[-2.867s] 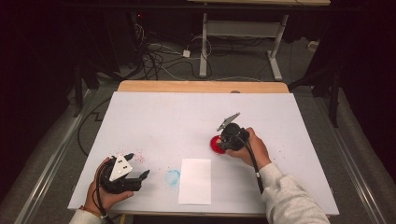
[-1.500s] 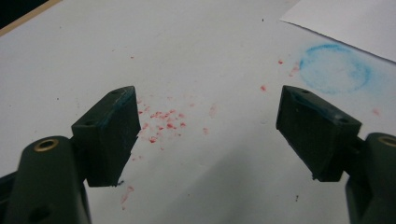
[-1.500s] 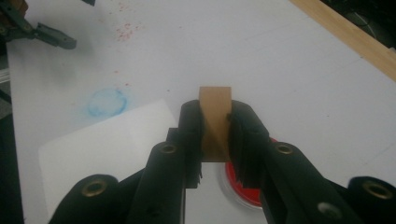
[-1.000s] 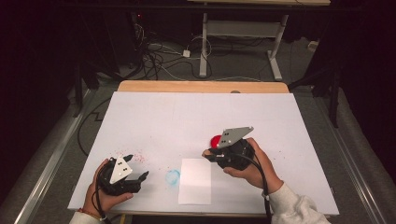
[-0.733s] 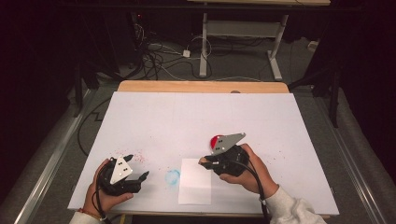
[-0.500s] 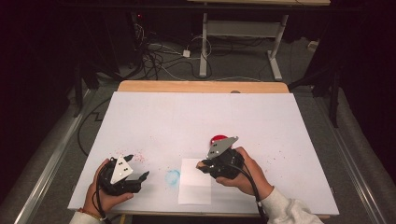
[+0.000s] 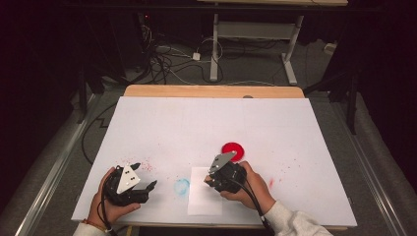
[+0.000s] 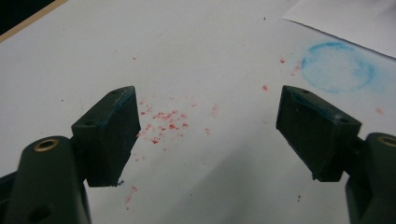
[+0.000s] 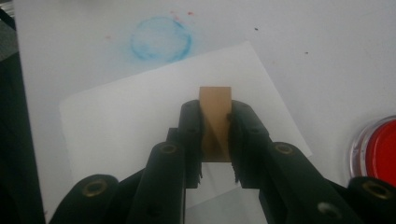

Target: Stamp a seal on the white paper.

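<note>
My right gripper (image 9: 215, 125) is shut on a small brown wooden block (image 9: 215, 112), likely a stamp, and holds it just over a white sheet of paper (image 9: 140, 116). In the high view this right gripper (image 7: 210, 180) hovers at the paper's (image 7: 202, 201) right edge. A round red ink pad (image 7: 232, 150) lies just beyond it, and its rim shows as the red ink pad (image 9: 376, 149) at the right. My left gripper (image 8: 208, 126) is open with nothing between its jaws, low over red specks. In the high view the left gripper (image 7: 145, 189) rests near the front left.
A blue ring-shaped ink mark (image 7: 181, 186) lies between the two grippers, left of the paper. Red ink specks (image 8: 163, 121) dot the white table cover (image 7: 196, 128). The table's front edge (image 7: 211, 224) runs just below both hands.
My right gripper has moved with the block from beside the red ink pad down and left toward the paper. The left gripper has stayed where it was.
</note>
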`<state>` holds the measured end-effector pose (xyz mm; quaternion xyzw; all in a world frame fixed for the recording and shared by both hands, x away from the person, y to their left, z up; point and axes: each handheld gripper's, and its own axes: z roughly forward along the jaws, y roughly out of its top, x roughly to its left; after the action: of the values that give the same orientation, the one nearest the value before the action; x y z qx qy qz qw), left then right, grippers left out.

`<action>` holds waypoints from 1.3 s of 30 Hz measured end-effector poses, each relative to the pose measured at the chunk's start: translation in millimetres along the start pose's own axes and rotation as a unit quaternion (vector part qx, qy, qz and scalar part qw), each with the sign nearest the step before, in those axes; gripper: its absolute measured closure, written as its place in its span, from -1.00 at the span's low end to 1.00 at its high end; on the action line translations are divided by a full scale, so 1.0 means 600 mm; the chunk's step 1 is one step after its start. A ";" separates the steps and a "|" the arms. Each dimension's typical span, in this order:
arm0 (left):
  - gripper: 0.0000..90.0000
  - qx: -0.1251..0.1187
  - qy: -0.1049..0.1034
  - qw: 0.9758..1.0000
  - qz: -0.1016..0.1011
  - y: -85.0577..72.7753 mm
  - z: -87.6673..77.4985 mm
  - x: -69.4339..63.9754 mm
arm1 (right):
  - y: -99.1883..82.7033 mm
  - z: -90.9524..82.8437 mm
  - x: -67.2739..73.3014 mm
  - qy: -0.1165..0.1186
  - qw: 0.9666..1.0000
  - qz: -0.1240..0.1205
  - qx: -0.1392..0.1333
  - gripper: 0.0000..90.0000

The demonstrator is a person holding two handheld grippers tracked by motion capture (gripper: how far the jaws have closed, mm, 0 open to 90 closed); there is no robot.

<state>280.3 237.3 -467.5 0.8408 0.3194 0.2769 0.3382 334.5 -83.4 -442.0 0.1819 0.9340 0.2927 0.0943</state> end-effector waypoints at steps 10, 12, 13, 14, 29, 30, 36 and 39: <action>-0.54 0.001 -0.001 1.000 0.000 0.000 0.001 0.000 | -0.005 0.020 -0.003 0.008 1.000 0.013 0.023 0.70; -0.54 0.001 -0.001 1.000 0.000 0.000 0.001 0.000 | -0.007 0.026 -0.005 0.006 1.000 0.013 0.026 0.70; -0.54 0.001 -0.001 1.000 -0.001 0.000 0.001 0.000 | -0.007 0.027 -0.008 0.010 0.999 0.016 0.026 0.70; -0.54 0.000 -0.001 1.000 -0.002 0.000 0.001 0.000 | -0.006 0.027 -0.009 0.013 0.999 0.017 0.029 0.70; -0.54 0.002 -0.003 1.000 -0.001 0.000 0.002 -0.001 | -0.005 0.032 -0.008 0.013 0.999 0.004 0.029 0.70; -0.54 0.002 -0.002 1.000 0.000 0.000 0.002 -0.001 | -0.006 0.032 -0.009 0.014 0.999 0.005 0.028 0.70; -0.54 0.004 -0.002 1.000 0.000 0.001 0.003 -0.001 | -0.006 0.033 -0.007 0.012 1.000 0.003 0.028 0.70; -0.54 0.001 -0.003 1.000 -0.002 0.002 0.003 -0.002 | -0.006 0.032 -0.006 0.011 1.000 0.005 0.028 0.70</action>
<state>280.9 235.0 -468.1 0.8414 0.3200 0.2733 0.3390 342.4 -77.7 -459.6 0.1860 0.9419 0.2688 0.0776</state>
